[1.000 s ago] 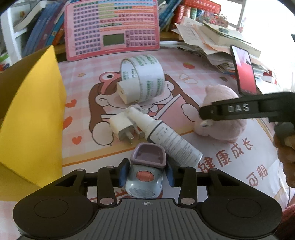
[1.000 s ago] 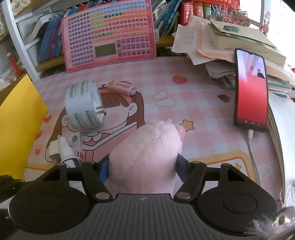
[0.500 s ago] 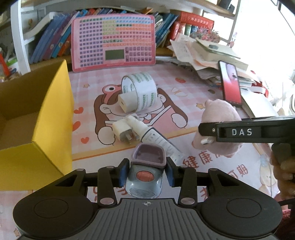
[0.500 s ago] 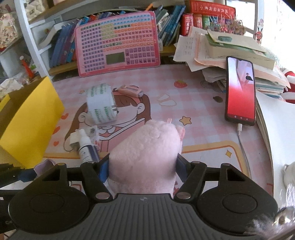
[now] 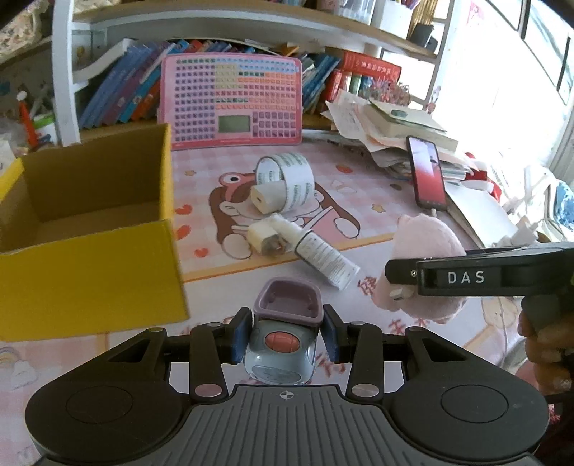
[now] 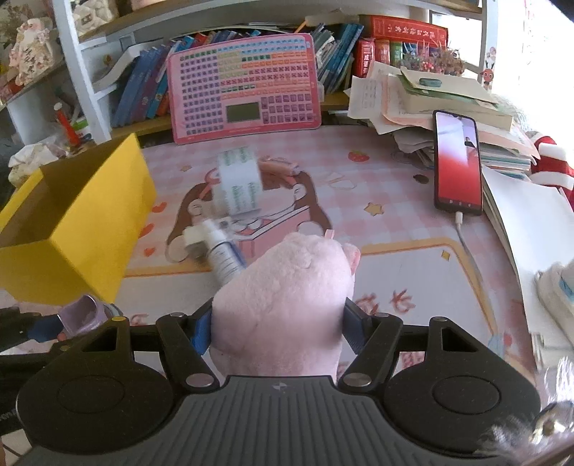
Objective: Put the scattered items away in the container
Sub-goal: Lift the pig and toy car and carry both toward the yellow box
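Pink cartoon desk mat (image 5: 358,172); yellow box (image 5: 89,258) at its left. Bookshelf (image 6: 251,18) behind. Left gripper (image 5: 285,331) pinches toy cube (image 5: 281,344); right gripper (image 6: 278,324) pinches pink plush (image 6: 283,297).

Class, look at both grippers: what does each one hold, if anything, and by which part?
The left gripper clamps the small grey toy by its two sides. The right gripper squeezes the pink plush across its body.

Counter (image 5: 394,222) w/ pink cartoon mat: yellow box (image 5: 89,258) at left; tape roll (image 5: 287,182), white plug (image 5: 263,242) touching spray bottle (image 5: 319,256) mid; phone (image 5: 428,177), paper stack (image 5: 391,132) at right.
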